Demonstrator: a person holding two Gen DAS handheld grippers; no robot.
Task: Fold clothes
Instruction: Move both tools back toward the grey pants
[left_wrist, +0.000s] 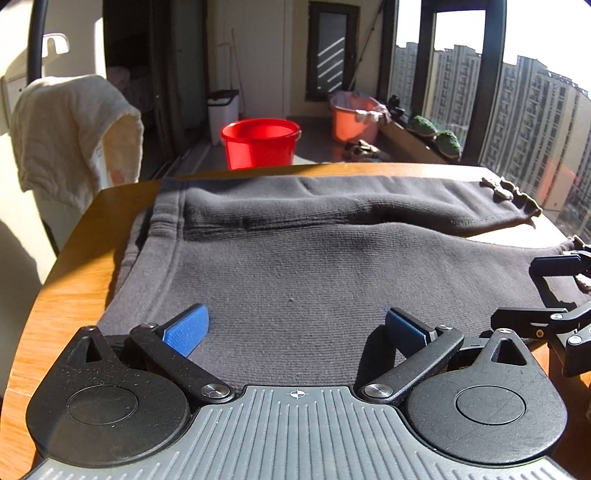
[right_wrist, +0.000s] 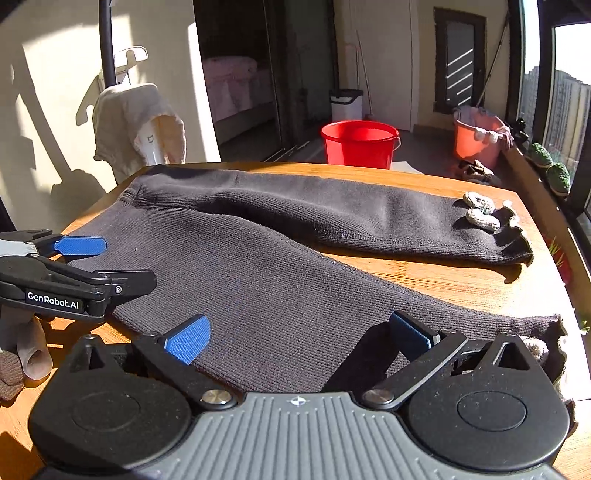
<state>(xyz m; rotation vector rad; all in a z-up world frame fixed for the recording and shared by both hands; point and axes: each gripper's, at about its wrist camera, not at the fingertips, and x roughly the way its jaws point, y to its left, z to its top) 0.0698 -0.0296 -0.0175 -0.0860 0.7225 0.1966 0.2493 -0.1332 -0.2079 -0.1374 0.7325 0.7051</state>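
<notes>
Grey trousers (left_wrist: 295, 258) lie flat beneath both spread tongs, left (left_wrist: 295, 328) and right (right_wrist: 299, 336).

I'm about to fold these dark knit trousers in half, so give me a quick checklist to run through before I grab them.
1. Left tool open: ok, blue pads spread wide over the fabric.
2. Right tool open: ok, pads apart, nothing held.
3. Trousers lying flat on the wooden table: ok, only slight ripples near the waistband.
4. Legs aligned for folding: not ok, they splay apart with bare table between them.
5. Far leg cuff free: cannot tell, pale knitted trim lies on it; attached or loose is unclear.
6. Near leg cuff visible: not ok, mostly hidden behind the right tool.
</notes>
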